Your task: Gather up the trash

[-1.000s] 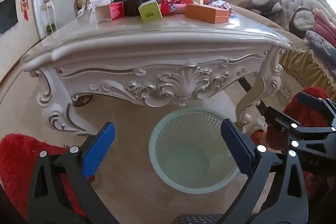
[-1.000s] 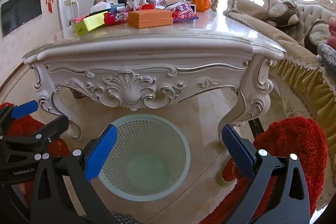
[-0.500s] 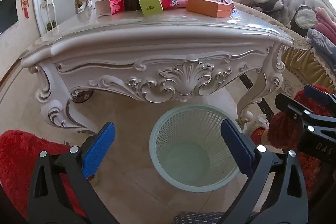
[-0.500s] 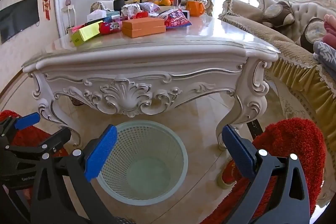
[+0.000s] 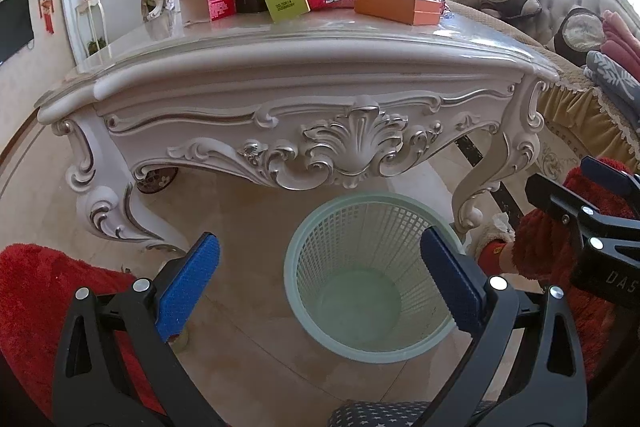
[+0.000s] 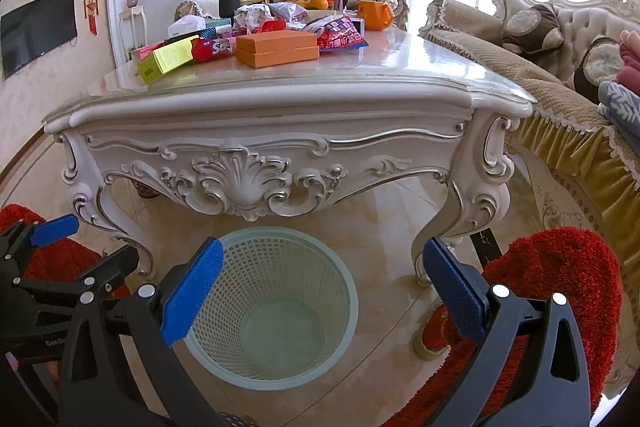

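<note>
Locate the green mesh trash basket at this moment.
The trash basket stands on the tiled floor just in front of the ornate white table, below its carved shell; in both wrist views it sits low and central between the open gripper fingers.

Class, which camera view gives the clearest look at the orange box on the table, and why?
The right wrist view: the orange box sits near centre, its lid seam, top and front side plain. In the left wrist view the orange box lies further right, seen at a slant, narrower and more foreshortened.
</note>
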